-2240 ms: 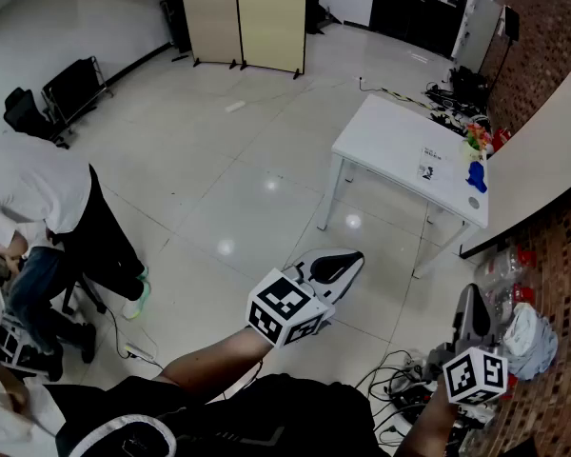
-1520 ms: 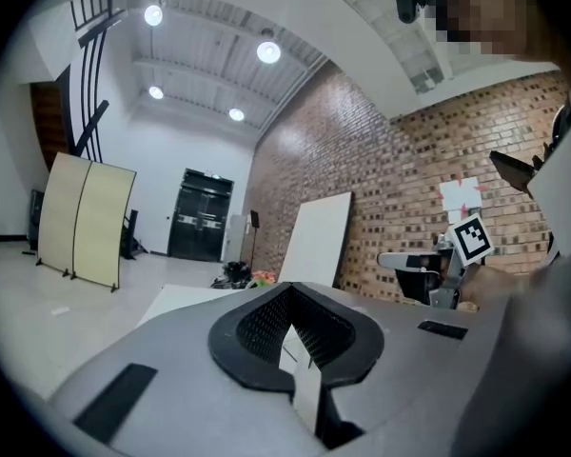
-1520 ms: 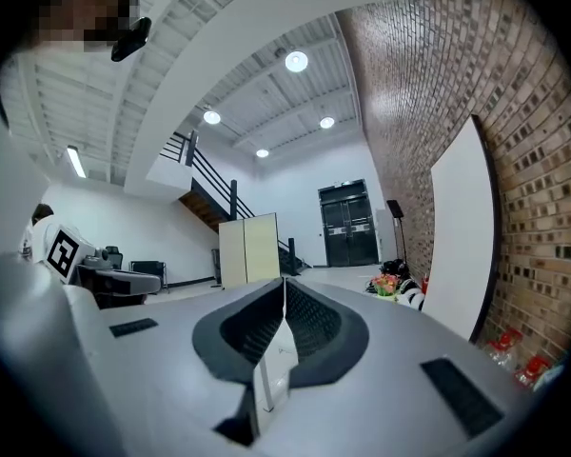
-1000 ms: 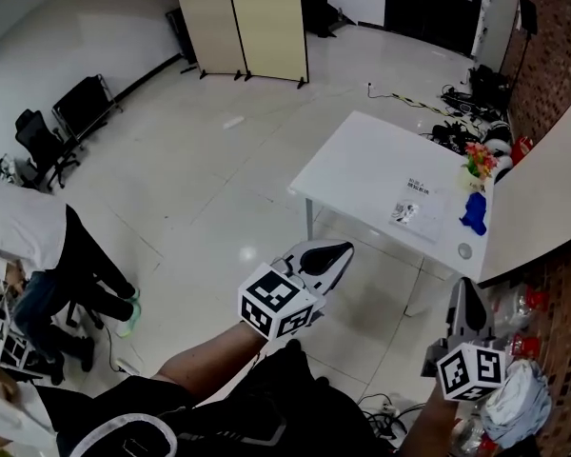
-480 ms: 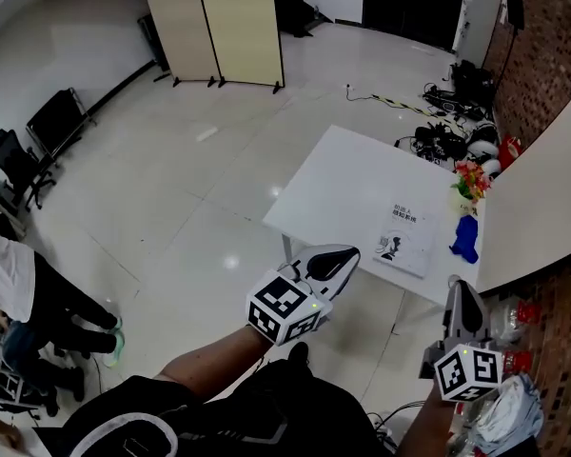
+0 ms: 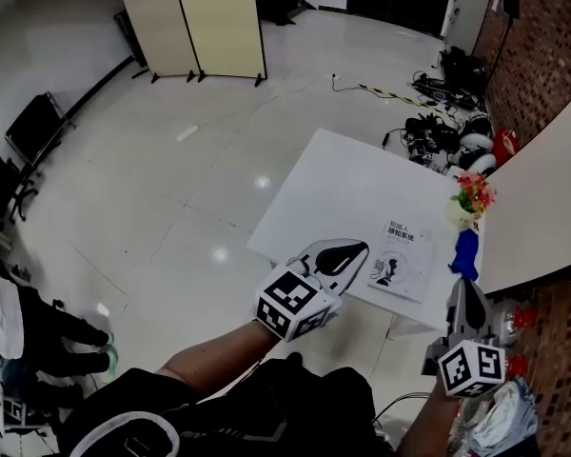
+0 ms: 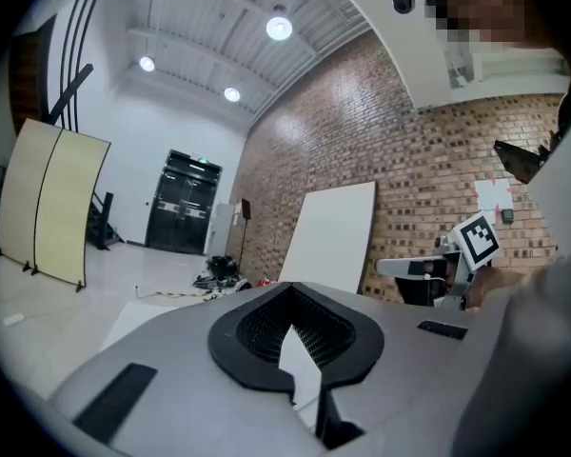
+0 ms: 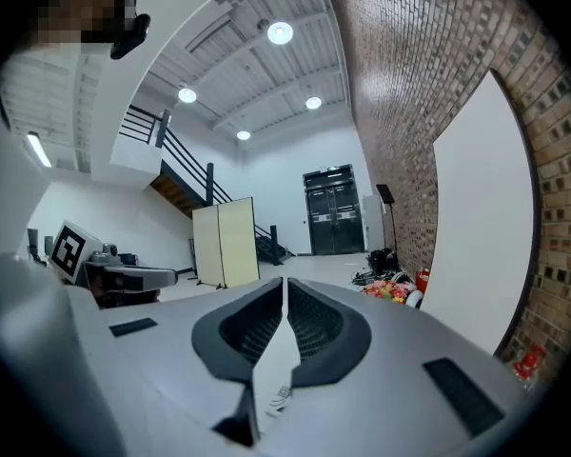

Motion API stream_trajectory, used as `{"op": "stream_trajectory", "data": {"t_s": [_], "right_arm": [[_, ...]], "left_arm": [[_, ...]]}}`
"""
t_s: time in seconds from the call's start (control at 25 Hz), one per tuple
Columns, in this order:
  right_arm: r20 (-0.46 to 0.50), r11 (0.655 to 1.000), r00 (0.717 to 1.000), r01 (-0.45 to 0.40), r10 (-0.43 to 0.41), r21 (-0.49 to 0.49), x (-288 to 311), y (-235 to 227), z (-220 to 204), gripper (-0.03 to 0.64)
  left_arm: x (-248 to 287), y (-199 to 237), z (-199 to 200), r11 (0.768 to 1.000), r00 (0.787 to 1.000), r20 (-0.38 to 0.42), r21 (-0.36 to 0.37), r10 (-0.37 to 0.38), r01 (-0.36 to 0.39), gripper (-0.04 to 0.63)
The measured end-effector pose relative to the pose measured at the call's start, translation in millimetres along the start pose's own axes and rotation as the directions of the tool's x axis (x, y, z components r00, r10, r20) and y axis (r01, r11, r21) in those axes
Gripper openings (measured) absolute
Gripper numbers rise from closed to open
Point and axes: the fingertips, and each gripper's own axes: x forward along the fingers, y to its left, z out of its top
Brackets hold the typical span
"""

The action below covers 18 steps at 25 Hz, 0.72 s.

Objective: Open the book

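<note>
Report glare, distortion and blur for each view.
Head view: sharp, wide-angle bend at the edges, two lamp reflections glare off the glossy floor; the book title is too small to read. Left gripper view: fisheye circle with black corners, ceiling lamps blown out. Right gripper view: same fisheye vignette, ceiling lamps flaring.

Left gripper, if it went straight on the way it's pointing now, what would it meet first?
Probably the white board against the brick wall: the left gripper points roughly level, so it should pass above the table and book, though depth is unclear.
</note>
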Motion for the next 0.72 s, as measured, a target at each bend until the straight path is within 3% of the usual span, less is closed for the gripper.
{"op": "stream_trajectory", "data": {"t_s": [0.24, 0.48, 0.52, 0.72], "right_arm": [[-0.055, 1.000, 0.998, 0.006, -0.004, 0.028, 56.5, -46.2, -12.8, 0.003], [-0.113, 0.999, 0.993, -0.019, 0.022, 0.032, 112.9, -101.0, -30.5, 0.009], [-0.135, 0.999, 0.990, -0.028, 0.033, 0.039, 122.6, -109.3, -37.9, 0.054], [-0.305, 0.991, 0.948, -0.052, 0.088, 0.123, 159.9, -139.3, -112.9, 0.060]], "left_arm": [[60.6, 27.4, -11.4, 1.000, 0.999, -0.052, -0.017, 0.001, -0.002, -0.005], [125.9, 55.2, -26.8, 0.997, 0.992, -0.108, -0.031, 0.072, -0.075, -0.005], [136.8, 60.8, -33.2, 0.995, 0.988, -0.126, -0.040, 0.087, -0.093, -0.005], [178.0, 77.4, -78.1, 0.983, 0.963, -0.232, -0.087, 0.135, -0.159, -0.005]]}}
